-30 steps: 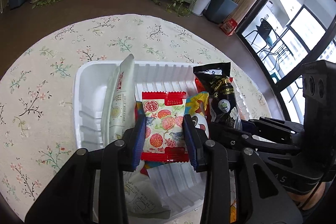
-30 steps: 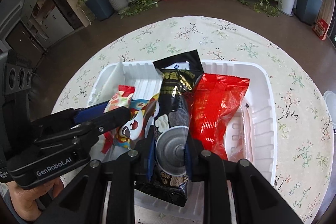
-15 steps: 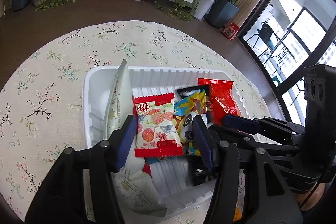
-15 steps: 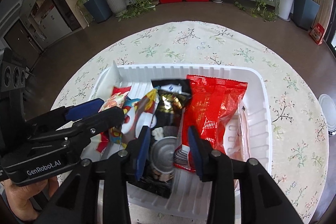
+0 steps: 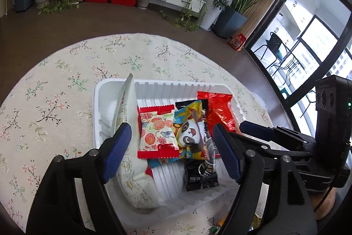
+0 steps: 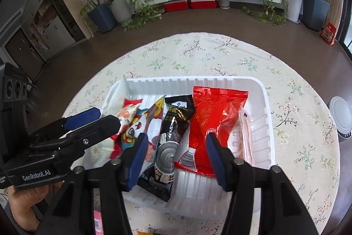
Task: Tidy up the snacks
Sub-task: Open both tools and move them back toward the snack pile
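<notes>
White plastic tray [image 5: 154, 89] sits mid-counter [image 5: 66, 85] on the floral cloth, snacks inside: pale pouch [image 5: 125, 111] at its left wall, fruit-print packet [image 5: 157, 131], panda packet [image 5: 189, 131], black packet [image 6: 173, 124], red packet [image 6: 211, 116] toward the right wall. Left gripper [image 5: 171, 151] fingers opening, wide, nothing gripped, over the fruit-print packet. Right gripper [image 6: 176, 155] fingers opening too, over the black packet, not pressing it.
</notes>
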Motion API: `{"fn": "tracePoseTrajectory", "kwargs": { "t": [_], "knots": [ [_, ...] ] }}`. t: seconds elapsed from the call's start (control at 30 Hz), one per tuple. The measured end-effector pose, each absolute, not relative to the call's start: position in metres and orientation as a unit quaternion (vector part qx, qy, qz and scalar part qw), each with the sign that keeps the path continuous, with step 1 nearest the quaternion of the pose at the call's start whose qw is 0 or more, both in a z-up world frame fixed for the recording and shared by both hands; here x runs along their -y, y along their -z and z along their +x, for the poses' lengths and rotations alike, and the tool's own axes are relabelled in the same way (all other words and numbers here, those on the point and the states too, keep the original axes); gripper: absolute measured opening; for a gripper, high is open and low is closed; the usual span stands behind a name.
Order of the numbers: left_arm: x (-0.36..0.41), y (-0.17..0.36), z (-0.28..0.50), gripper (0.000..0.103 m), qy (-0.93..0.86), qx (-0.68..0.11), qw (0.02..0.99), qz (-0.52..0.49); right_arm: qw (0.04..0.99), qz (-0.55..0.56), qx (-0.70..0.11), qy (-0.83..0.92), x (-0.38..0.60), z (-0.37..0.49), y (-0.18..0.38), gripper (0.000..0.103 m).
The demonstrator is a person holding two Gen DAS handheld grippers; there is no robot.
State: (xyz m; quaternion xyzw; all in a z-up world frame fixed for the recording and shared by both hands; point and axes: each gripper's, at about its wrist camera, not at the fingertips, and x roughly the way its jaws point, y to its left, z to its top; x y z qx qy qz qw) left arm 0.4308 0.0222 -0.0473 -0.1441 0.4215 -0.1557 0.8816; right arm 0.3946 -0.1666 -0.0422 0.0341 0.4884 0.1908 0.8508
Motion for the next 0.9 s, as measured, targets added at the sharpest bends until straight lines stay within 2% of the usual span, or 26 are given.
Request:
{"fn": "tracePoseTrajectory", "kwargs": {
  "t": [0.03, 0.1, 0.2, 0.5, 0.9],
  "knots": [
    [-0.023, 0.042, 0.426, 0.081, 0.159, -0.417, 0.884, -0.143, 0.853, 0.041, -0.482, -0.196, 0.169, 0.391, 0.038, 0.064],
    [-0.024, 0.031, 0.417, 0.095, 0.161, -0.407, 0.889, -0.139, 0.859, 0.051, -0.466, -0.208, 0.174, 0.383, 0.028, 0.071],
    [-0.028, 0.016, 0.399, 0.103, 0.161, -0.399, 0.893, -0.131, 0.865, 0.074, -0.444, -0.221, 0.185, 0.369, 0.014, 0.077],
    [-0.048, -0.011, 0.305, 0.103, 0.140, -0.345, 0.925, -0.070, 0.875, 0.131, -0.412, -0.219, 0.231, 0.302, -0.007, 0.077],
    [-0.065, 0.036, 0.175, 0.103, 0.114, -0.387, 0.906, -0.126, 0.876, 0.143, -0.423, -0.183, 0.267, 0.205, 0.022, 0.077]
  ]
}}
